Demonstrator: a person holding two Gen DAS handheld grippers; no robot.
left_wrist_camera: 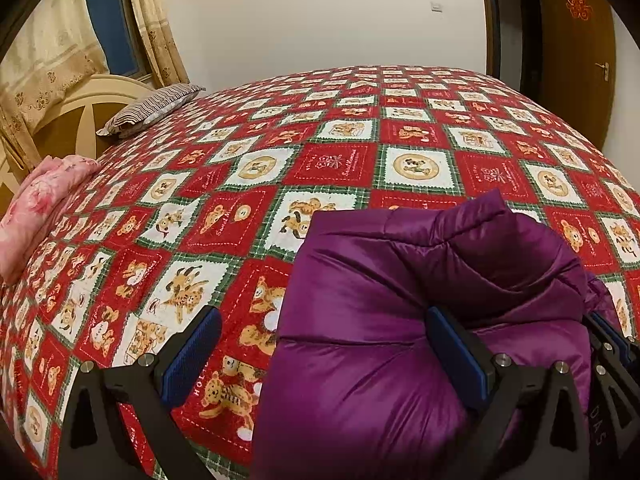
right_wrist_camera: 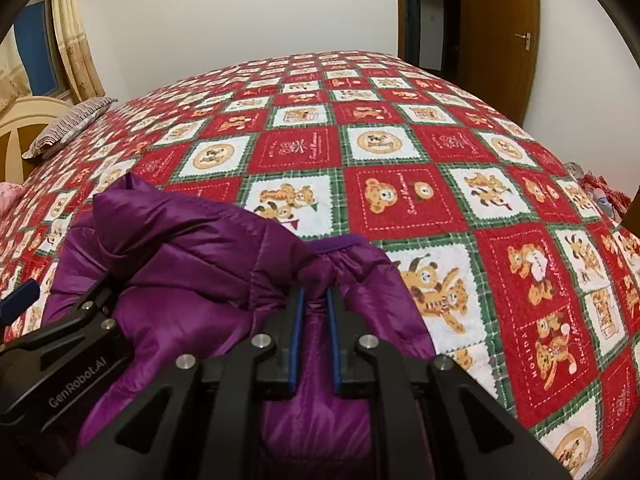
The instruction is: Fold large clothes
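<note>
Left wrist view: jacket [left_wrist_camera: 420,300] bunched on the bed [left_wrist_camera: 280,152], near edge. Left gripper [left_wrist_camera: 324,352] spread wide; its right pad presses into the puffy fabric, left pad over bare quilt, nothing pinched. Risk: slick shell w/ one-sided contact, so closing may just shove the jacket, not catch it. Right wrist view: right gripper [right_wrist_camera: 314,320] nearly pressed together, pinching a thin gather of jacket, prob. near the collar, hard to tell. Small bite could slip out if lifted fast.
</note>
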